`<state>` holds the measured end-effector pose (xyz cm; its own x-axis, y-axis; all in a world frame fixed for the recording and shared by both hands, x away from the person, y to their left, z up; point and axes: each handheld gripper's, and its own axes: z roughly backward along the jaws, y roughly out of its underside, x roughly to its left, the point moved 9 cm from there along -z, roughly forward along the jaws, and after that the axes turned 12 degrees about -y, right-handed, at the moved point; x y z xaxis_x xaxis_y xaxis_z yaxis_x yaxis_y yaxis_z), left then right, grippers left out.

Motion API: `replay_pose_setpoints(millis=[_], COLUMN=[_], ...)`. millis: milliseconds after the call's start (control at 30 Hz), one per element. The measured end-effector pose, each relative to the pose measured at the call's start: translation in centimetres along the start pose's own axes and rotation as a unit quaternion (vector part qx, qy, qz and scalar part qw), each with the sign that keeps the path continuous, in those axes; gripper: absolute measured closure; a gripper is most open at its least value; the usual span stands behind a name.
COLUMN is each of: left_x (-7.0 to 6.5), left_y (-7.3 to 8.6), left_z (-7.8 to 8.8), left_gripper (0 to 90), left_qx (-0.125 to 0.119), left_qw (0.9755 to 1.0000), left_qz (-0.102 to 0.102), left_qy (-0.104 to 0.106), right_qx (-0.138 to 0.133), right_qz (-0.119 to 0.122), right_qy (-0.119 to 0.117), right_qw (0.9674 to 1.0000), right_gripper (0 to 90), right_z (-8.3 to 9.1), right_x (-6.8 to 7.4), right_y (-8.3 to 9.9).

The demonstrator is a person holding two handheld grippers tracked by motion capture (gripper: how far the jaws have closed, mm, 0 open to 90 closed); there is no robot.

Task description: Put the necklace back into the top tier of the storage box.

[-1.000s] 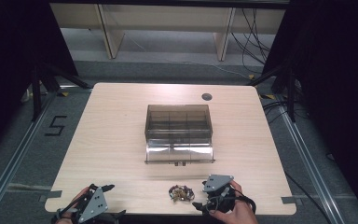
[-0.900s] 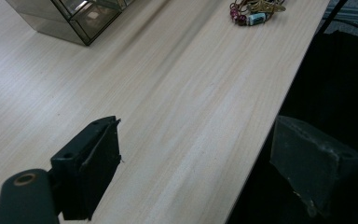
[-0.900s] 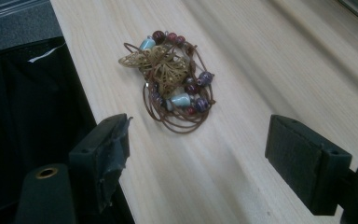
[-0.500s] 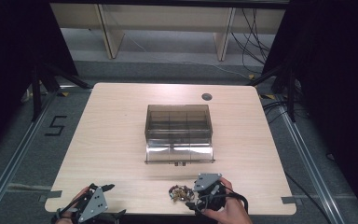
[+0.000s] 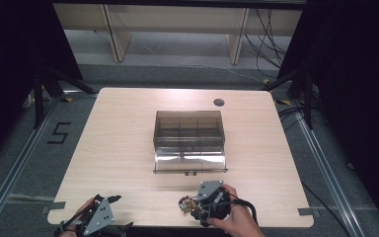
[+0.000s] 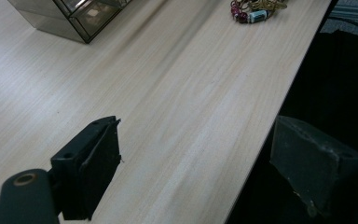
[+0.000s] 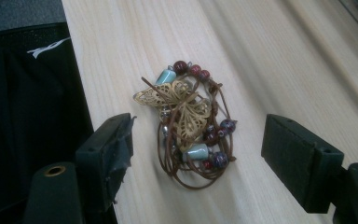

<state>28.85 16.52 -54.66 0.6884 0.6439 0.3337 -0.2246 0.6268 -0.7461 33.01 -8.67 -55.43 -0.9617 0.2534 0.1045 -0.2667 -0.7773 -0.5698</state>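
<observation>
One item in play: a beaded cord bracelet point(image 7: 190, 128) with a brass butterfly charm, coiled in a small heap on the table.
Bracelet, place: on the wooden table point(image 5: 123, 148), close to its near edge and well apart from the organiser box, on the person's side of it.
Right gripper point(image 7: 198, 154): jaws wide, one on each side of the bracelet, neither pad touching it; they have just been closing a little, with the bracelet between them but not yet gripped.
Right gripper, place: just on the near side of the bracelet in the high view point(image 5: 195, 209), pointing at it.
Left gripper point(image 6: 193, 170): jaws spread wide and empty, hovering over the table's near edge, far to the left of the bracelet.
Organiser box point(image 5: 189, 129): smoky clear plastic with several compartments, its lid point(image 5: 190, 161) folded open toward the bracelet; the compartments look empty, though the tint makes that hard to judge.
Progress: early, by the look of it; the bracelet is lined up but not picked up, so gripping, lifting and carrying to the box are all left.
Change from earlier: the right gripper has slid left along the near edge, from beside the bracelet to straddling it; the left gripper, bracelet and box sit as before.
</observation>
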Motion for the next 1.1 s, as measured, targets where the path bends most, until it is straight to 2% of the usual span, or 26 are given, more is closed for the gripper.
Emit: replay_pose_setpoints(millis=[67,100,167,267,433,567,633,667,700,733,767,800,867,900,933,967,1100], left_x=[0.0,0.0,0.0,0.0,0.0,-0.2,-0.1,-0.1,-0.1,-0.2,-0.2,0.1,0.0,0.0,0.0,0.0,-0.1], left_y=[-0.1,-0.1,-0.1,-0.2,-0.2,-0.1,0.0,0.0,0.0,-0.2,-0.2,-0.1,-0.1,-0.1,-0.1,-0.2,0.0], left_z=[0.0,0.0,0.0,0.0,0.0,0.0,0.0,0.0,0.0,-0.1,-0.1,0.0,0.1,0.1,0.0,0.1,0.0], left_gripper=[15.2,15.1,15.1,15.2,15.1,15.2,15.1,15.1,15.1,15.1,15.1,15.1,15.1,15.1,15.1,15.2,15.1], left_qx=[-0.006,-0.006,-0.004,-0.009,-0.009,-0.006,-0.004,-0.003,-0.004,-0.012,-0.011,-0.009,-0.009,-0.009,-0.009,-0.011,-0.004], left_qw=[1.0000,1.0000,1.0000,1.0000,1.0000,0.9999,1.0000,1.0000,1.0000,0.9999,0.9999,0.9999,1.0000,0.9999,0.9999,0.9999,1.0000], left_qz=[-0.002,-0.002,-0.001,0.003,0.002,0.009,0.003,0.001,0.001,0.011,0.011,-0.001,0.003,0.004,0.001,0.001,0.002], left_qy=[-0.001,-0.001,-0.002,0.000,-0.001,0.003,0.002,0.002,0.002,-0.003,-0.002,-0.007,-0.001,0.000,-0.004,-0.004,0.003], right_qx=[0.008,0.009,0.011,0.015,0.024,0.032,0.033,0.035,0.041,0.041,0.047,0.047,0.052,0.055,0.057,0.059,0.066], right_qz=[-0.006,0.002,0.006,0.011,0.015,0.017,0.019,0.010,0.020,0.020,0.022,0.022,0.015,0.019,0.013,0.022,0.025], right_qy=[0.002,-0.005,-0.006,-0.008,-0.010,-0.015,-0.013,-0.009,-0.013,-0.013,-0.015,-0.015,-0.017,-0.019,-0.019,-0.023,-0.024], right_qw=[0.9999,0.9999,0.9999,0.9998,0.9996,0.9992,0.9992,0.9993,0.9989,0.9989,0.9986,0.9986,0.9984,0.9981,0.9981,0.9977,0.9972], right_gripper=[26.6,26.6,26.9,27.0,27.6,28.0,28.0,28.0,28.0,28.0,28.0,28.0,28.0,28.0,28.1,28.3,29.3], right_z=[-0.1,-0.1,-0.2,-0.4,-0.8,-1.0,-1.1,-1.1,-1.4,-1.4,-1.5,-1.5,-1.7,-1.8,-1.9,-2.0,-2.3], right_x=[0.0,0.1,0.1,0.2,0.1,0.0,-0.1,-0.1,-0.2,-0.2,-0.2,-0.2,-0.2,-0.2,-0.2,-0.2,-0.4], right_y=[0.0,-0.2,-0.4,-0.5,-0.8,-1.0,-1.1,-1.0,-1.0,-1.0,-1.0,-1.0,-0.9,-0.9,-0.9,-1.0,-1.0])
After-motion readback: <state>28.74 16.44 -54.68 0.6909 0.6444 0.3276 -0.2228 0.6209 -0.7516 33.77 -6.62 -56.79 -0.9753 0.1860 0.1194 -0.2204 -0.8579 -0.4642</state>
